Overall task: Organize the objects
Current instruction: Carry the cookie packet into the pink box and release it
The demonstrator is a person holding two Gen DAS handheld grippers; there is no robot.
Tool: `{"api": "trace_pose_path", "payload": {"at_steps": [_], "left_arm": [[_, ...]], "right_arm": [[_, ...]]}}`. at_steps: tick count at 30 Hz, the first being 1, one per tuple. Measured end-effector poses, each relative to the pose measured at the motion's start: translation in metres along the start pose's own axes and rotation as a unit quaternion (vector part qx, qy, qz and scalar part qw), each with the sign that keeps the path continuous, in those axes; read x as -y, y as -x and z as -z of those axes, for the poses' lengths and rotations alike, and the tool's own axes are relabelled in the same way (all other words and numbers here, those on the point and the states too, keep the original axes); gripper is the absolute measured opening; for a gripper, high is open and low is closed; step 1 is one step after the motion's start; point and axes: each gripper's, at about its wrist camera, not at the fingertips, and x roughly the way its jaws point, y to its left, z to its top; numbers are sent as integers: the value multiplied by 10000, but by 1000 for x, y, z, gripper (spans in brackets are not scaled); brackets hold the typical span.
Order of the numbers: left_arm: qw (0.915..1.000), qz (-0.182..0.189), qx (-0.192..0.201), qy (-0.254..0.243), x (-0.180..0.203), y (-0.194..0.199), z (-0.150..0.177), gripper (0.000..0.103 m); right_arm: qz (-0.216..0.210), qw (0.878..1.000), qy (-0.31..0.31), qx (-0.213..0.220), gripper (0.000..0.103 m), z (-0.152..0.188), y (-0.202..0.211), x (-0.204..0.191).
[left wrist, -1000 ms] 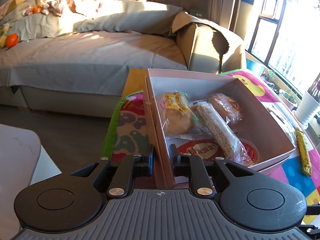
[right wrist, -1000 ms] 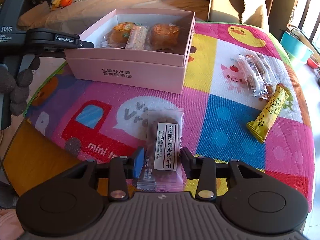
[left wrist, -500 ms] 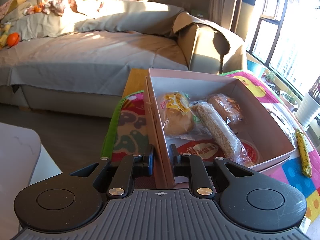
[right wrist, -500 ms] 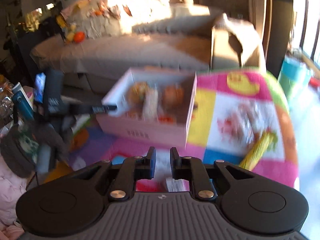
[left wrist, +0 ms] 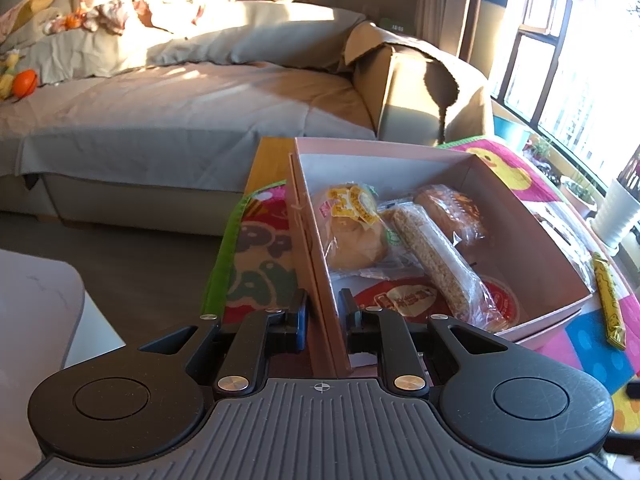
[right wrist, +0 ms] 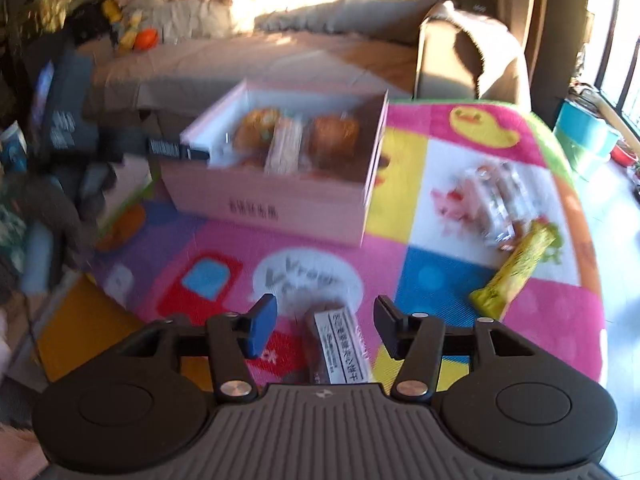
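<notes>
An open pink box holds wrapped buns and a cereal bar. A brown biscuit pack, yellow bar and clear packets lie flat on the mat.

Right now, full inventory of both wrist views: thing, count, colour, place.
box: 1, pink, open, far left of the mat
round buns: 2, golden-brown, wrapped, inside the box
crisp bar: 1, beige, wrapped, in the box between the buns
red packet: 1, under the bar
biscuit pack: 1, brown with white label, on the mat between the right fingers, untouched
yellow bar: 1, on the mat, right side
clear snack packs: a pile, count unclear, beyond the yellow bar
mat: 1, multicoloured, covers the table
sofa: 1, grey cover, behind
left gripper: clamps the box's near wall
right gripper: open above the biscuit pack
</notes>
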Motion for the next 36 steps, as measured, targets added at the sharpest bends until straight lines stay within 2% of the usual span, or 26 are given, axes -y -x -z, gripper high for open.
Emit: {"api": "trace_pose_path", "payload": {"at_steps": [5, 8, 12, 15, 18, 22, 25, 28, 29, 30, 31, 34, 36], "left_arm": [[10000, -37, -1, -34, 1, 0, 0, 18], [9999, -91, 0, -86, 2, 0, -1, 17], [9999, -83, 2, -98, 3, 0, 0, 17], [10000, -45, -1, -84, 1, 1, 0, 18], [10000, -19, 3, -55, -1, 1, 1, 18], [10000, 3, 10, -17, -2, 1, 1, 18], [10000, -6, 8, -28, -1, 1, 1, 18], [10000, 8, -4, -24, -1, 0, 1, 18], [10000, 10, -11, -23, -1, 0, 0, 18], [10000, 14, -17, -18, -1, 0, 0, 18], [10000, 13, -16, -19, -1, 0, 0, 18], [10000, 13, -9, -26, -1, 0, 0, 18], [10000, 15, 0, -28, -1, 0, 0, 18]], "right_arm": [[-71, 9992, -178, -345, 53, 12, -30, 5], [-201, 9993, -58, -297, 38, 14, -24, 1], [-302, 9991, -101, -271, 35, 13, -16, 2], [-584, 9970, -401, -296, 35, 4, -10, 12], [-728, 9958, -552, -27, 35, -15, 7, 18], [-736, 9939, -411, 713, 35, -50, 41, 15], [-787, 9871, -271, 1369, 35, -83, 58, 5], [-958, 9776, -230, 1861, 35, -118, 55, -5], [-1028, 9750, -288, 1951, 40, -128, 50, -8], [-1139, 9732, -343, 1971, 49, -137, 43, -11], [-1236, 9725, -407, 1930, 52, -143, 35, -13], [-1312, 9735, -484, 1807, 52, -148, 20, -16], [-1158, 9757, -474, 1800, 53, -141, 20, -11]]}}
